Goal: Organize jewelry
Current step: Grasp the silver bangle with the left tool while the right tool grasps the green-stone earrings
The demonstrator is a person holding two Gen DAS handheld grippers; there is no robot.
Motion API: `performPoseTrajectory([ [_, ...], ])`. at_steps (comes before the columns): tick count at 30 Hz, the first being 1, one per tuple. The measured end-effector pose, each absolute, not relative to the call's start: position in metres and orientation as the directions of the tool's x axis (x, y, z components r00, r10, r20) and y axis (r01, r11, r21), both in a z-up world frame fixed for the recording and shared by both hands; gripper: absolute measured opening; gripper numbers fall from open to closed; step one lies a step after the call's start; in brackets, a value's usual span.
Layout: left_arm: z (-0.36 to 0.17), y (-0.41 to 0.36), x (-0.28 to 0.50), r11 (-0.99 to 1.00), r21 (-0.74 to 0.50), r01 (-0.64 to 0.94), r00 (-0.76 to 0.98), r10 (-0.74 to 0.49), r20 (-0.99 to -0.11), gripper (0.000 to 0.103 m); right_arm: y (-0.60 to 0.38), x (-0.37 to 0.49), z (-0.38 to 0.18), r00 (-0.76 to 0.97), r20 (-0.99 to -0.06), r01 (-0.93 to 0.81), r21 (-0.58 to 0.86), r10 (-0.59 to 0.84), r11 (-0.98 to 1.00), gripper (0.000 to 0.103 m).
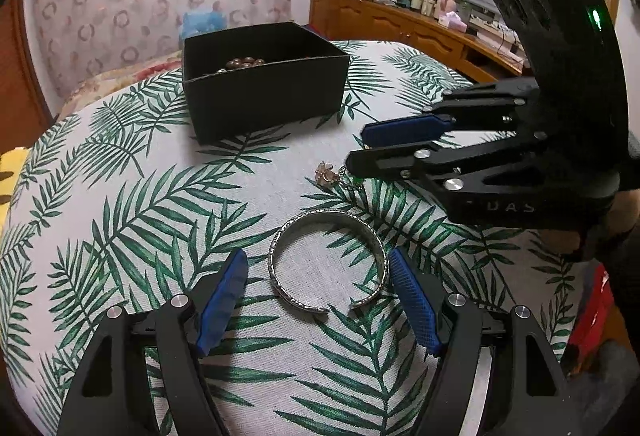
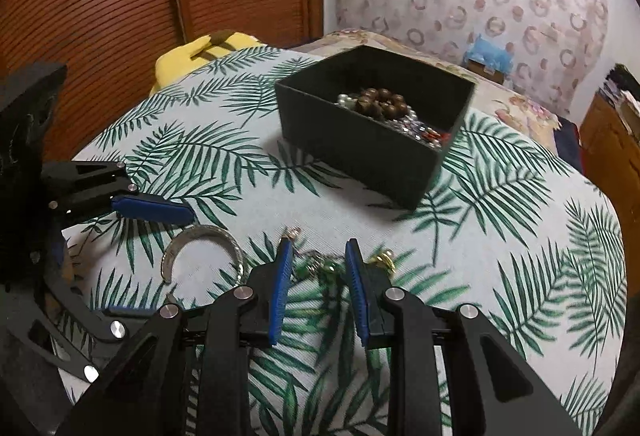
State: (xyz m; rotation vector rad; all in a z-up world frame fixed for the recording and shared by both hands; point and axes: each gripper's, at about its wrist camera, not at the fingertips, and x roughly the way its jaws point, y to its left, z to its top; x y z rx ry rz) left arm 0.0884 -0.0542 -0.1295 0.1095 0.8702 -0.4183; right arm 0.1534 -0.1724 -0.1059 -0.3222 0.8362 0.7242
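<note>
Leaf-print tablecloth (image 1: 120,195), bdrm w/ dresser (image 1: 400,23)

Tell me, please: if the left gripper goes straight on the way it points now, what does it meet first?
Most likely the silver cuff bracelet, lying on the leaf-print cloth between the left gripper's open fingers.

The worktop (image 1: 120,195) wears a matt woven cloth printed with green leaves. The bangle (image 1: 328,268) is shiny patterned metal. The box (image 1: 264,91) looks like matt black card, holding glossy brown beads (image 2: 380,101). Each gripper (image 1: 320,300) is matt black plastic with bright metal pins and ribbed blue pads (image 1: 414,300). The door (image 2: 100,15) is ridged brown wood.
</note>
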Motion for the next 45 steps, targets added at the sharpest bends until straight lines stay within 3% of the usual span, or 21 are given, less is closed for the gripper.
performPoseTrajectory([
  [5,-0.133,-0.066,0.084,0.919,0.02,0.393,0.592,-0.237,-0.77,0.07,-0.164,0.159,-0.109,0.412,-0.805,-0.715,0.004,0.426,0.699,0.029],
  [15,-0.131,-0.066,0.084,0.917,0.015,0.398,0.589,-0.243,-0.771,0.07,-0.173,0.146,-0.115,0.376,-0.835,-0.733,-0.002,0.402,0.681,0.029],
  [17,-0.131,-0.068,0.085,0.912,0.021,0.411,0.584,-0.245,-0.773,0.064,-0.173,0.144,-0.115,0.387,-0.832,-0.731,-0.015,0.397,0.682,0.012],
  [18,-0.13,-0.068,0.086,0.909,0.017,0.416,0.579,-0.25,-0.776,0.058,-0.173,0.144,-0.115,0.385,-0.832,-0.73,-0.01,0.399,0.684,0.009],
  [19,-0.129,-0.069,0.087,0.908,0.018,0.418,0.569,-0.246,-0.784,0.058,-0.174,0.144,-0.114,0.387,-0.831,-0.727,-0.008,0.4,0.687,0.009],
  [27,-0.121,-0.062,0.084,0.911,0.006,0.412,0.572,-0.253,-0.78,0.058,-0.187,0.131,-0.102,0.429,-0.774,-0.699,0.042,0.466,0.714,0.009],
  [45,-0.059,-0.042,0.112,0.925,-0.005,0.38,0.701,-0.291,-0.651,0.058,-0.203,0.145,-0.029,0.567,-0.638,-0.658,0.031,0.522,0.753,0.009],
])
